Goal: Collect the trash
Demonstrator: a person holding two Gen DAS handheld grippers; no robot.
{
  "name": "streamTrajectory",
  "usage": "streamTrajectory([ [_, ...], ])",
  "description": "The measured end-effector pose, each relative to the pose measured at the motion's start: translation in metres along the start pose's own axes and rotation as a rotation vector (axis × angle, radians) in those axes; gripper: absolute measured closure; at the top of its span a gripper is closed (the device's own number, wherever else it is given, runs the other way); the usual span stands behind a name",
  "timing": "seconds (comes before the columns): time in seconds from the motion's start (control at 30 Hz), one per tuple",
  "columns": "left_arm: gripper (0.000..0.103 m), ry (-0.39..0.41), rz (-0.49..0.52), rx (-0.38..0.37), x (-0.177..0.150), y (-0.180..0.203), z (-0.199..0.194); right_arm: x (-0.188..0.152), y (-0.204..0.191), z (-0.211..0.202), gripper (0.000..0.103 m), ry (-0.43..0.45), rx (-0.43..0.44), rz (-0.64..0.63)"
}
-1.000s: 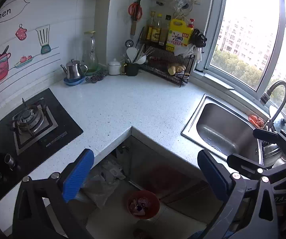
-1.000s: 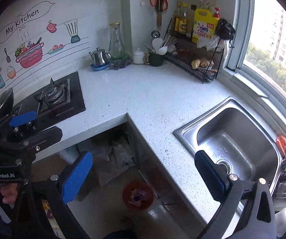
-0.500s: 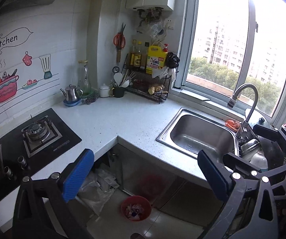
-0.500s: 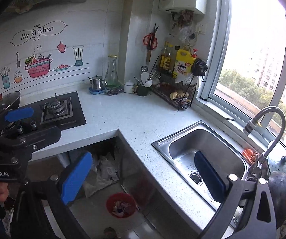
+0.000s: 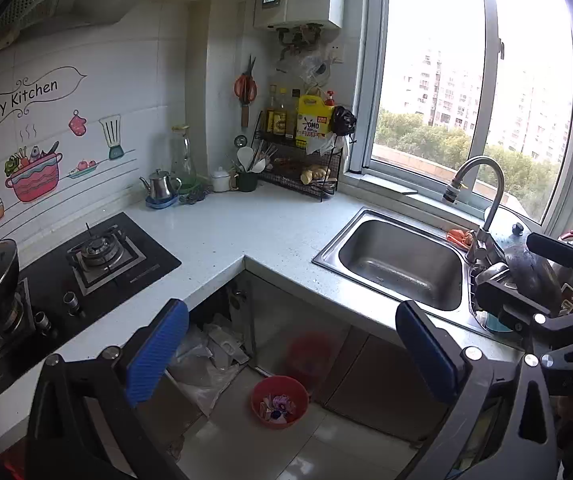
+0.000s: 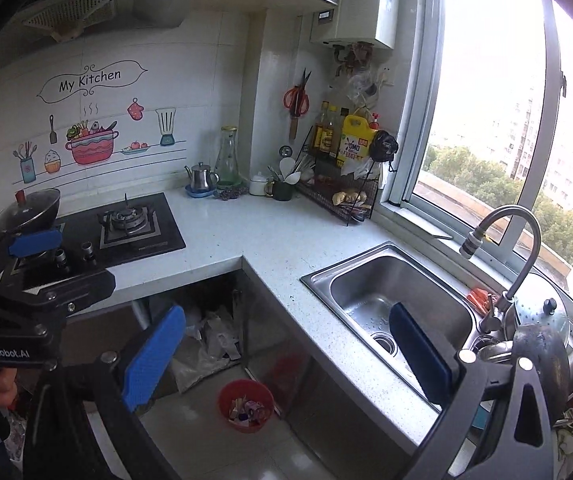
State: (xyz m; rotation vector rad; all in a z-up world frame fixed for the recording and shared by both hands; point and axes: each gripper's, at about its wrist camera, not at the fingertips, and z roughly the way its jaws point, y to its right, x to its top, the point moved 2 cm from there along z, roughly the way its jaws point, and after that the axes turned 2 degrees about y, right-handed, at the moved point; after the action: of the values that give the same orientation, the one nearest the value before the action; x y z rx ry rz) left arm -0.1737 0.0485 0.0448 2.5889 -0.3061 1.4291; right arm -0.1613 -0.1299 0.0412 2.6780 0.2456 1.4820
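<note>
Currently both tools are held high and back from the pale speckled L-shaped countertop [image 5: 246,224], presumably to survey for trash; the left gripper [image 5: 292,354] and right gripper [image 6: 286,352] each stand with blue pads spread wide, holding nothing; the round red plastic trash bin [image 5: 279,401], containing wrappers, sits on the floor tiles below the countertop's inner corner, near the crumpled clear plastic bags [image 5: 206,364] under the counter.

White countertop [image 5: 254,232] bears a kettle [image 5: 161,189]; floor [image 5: 326,452] bears a red bin [image 5: 279,401].

Black hand-held gripper [image 5: 292,346] frames, ribbed blue pads [image 6: 154,362], silver screws, white "GenRobot.AI" lettering
</note>
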Motion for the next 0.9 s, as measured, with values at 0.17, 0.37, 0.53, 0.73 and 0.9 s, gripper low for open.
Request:
streamTrajectory([
  [0.17, 0.0, 0.009, 0.002, 0.002, -0.003, 0.009, -0.006, -0.007, 0.0, -0.006, 0.001, -0.013, -0.006, 0.015],
  [0.37, 0.0, 0.007, 0.014, 0.0, -0.005, 0.014, -0.01, -0.01, -0.005, -0.014, 0.001, -0.006, -0.009, 0.025],
  [0.53, 0.0, 0.006, 0.027, 0.001, -0.006, 0.017, -0.013, -0.012, -0.007, -0.017, 0.001, -0.008, -0.004, 0.031],
  [0.73, 0.0, -0.003, 0.018, -0.005, -0.009, 0.017, -0.012, -0.014, -0.007, -0.019, 0.001, -0.008, 0.006, 0.043],
  [0.9, 0.0, -0.005, 0.022, 0.001, -0.011, 0.017, -0.012, -0.016, -0.007, -0.018, 0.001, -0.02, 0.019, 0.052],
])
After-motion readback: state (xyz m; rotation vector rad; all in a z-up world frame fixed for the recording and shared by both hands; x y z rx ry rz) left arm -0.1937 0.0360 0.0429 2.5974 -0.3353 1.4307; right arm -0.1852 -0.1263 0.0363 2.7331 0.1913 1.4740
